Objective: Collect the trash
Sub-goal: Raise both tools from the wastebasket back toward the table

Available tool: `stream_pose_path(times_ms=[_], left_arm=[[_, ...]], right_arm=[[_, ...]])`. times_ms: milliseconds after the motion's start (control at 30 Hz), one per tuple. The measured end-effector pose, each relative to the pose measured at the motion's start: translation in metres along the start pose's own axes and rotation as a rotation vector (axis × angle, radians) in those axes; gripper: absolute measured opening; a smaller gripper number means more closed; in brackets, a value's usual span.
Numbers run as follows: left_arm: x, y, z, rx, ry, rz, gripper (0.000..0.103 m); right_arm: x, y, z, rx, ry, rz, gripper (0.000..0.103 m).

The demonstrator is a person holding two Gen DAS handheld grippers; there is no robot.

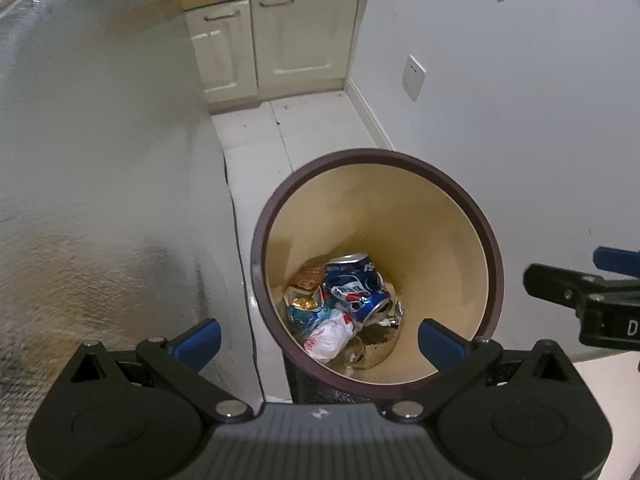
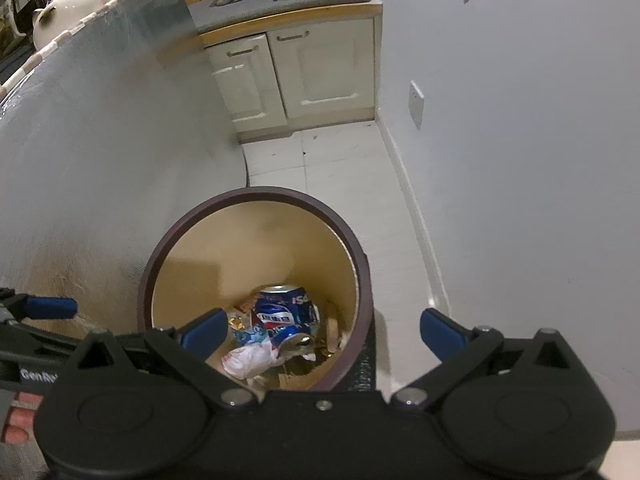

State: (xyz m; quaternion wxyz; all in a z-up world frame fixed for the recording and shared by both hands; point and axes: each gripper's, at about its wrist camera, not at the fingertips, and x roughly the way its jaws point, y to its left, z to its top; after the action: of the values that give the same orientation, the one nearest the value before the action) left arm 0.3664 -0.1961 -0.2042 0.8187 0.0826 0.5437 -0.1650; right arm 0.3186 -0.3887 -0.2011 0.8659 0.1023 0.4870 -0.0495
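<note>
A round bin with a dark brown rim (image 1: 490, 236) and cream inside stands on the floor; it also shows in the right wrist view (image 2: 360, 256). In it lie a crushed blue Pepsi can (image 1: 356, 284) (image 2: 286, 312), a crumpled white wrapper (image 1: 330, 336) (image 2: 248, 360), and gold and foil wrappers (image 1: 304, 300). My left gripper (image 1: 320, 338) is open and empty just above the bin's near rim. My right gripper (image 2: 322, 334) is open and empty above the bin, to the right of the left one; its finger shows in the left wrist view (image 1: 560, 280).
A silvery textured panel (image 1: 100, 160) rises close on the left. A white wall with a socket plate (image 1: 414, 78) is on the right. Cream cabinet doors (image 1: 276, 44) stand at the far end of the white tile floor (image 1: 256, 136). A white teapot (image 2: 64, 12) sits up left.
</note>
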Motion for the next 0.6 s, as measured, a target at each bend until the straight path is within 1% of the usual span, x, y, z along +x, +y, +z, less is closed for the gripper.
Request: stream_pose_path(times_ms=[267, 600], left_arm=[[-0.03, -0.002, -0.012, 0.007, -0.064, 0.008, 0.103], [-0.069, -0.006, -0.029, 0.005, -0.134, -0.004, 0.103]], right_arm=[[-0.027, -0.002, -0.014, 0.01, -0.039, -0.019, 0.103], [-0.067, -0.011, -0.029, 0.024, -0.107, -0.061, 0.103]])
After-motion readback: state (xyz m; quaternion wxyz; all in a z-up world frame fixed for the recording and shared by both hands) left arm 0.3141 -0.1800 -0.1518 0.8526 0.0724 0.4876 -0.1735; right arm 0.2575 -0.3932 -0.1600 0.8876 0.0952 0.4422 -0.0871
